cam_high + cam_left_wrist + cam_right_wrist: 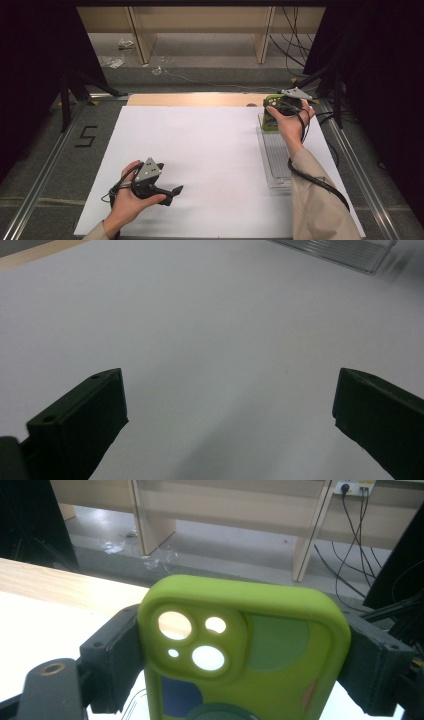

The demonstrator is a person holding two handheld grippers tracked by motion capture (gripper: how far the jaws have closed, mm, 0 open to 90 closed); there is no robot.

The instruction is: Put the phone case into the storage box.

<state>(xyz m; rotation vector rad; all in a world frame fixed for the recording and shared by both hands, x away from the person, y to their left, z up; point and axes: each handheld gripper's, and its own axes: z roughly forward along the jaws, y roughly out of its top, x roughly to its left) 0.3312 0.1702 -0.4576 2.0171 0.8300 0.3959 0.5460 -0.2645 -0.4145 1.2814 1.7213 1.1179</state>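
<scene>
A lime-green phone case (245, 650) with camera cut-outs and coloured shapes stands upright between the jaws of my right gripper (242, 665), which is shut on its sides. From above, the right gripper (282, 106) holds the phone case (271, 112) over the far end of a clear plastic tray (276, 155) at the table's right. My left gripper (172, 192) hovers low over the white sheet (200, 150) near the front left, open, with nothing between its jaws. In the left gripper view the left gripper (227, 405) faces bare white sheet, and the tray (340, 250) lies far off.
A strip of wooden tabletop (195, 99) runs behind the white sheet. Metal rails (42, 165) border the table left and right. Cables (295, 40) and wooden furniture legs (142, 35) stand on the floor beyond.
</scene>
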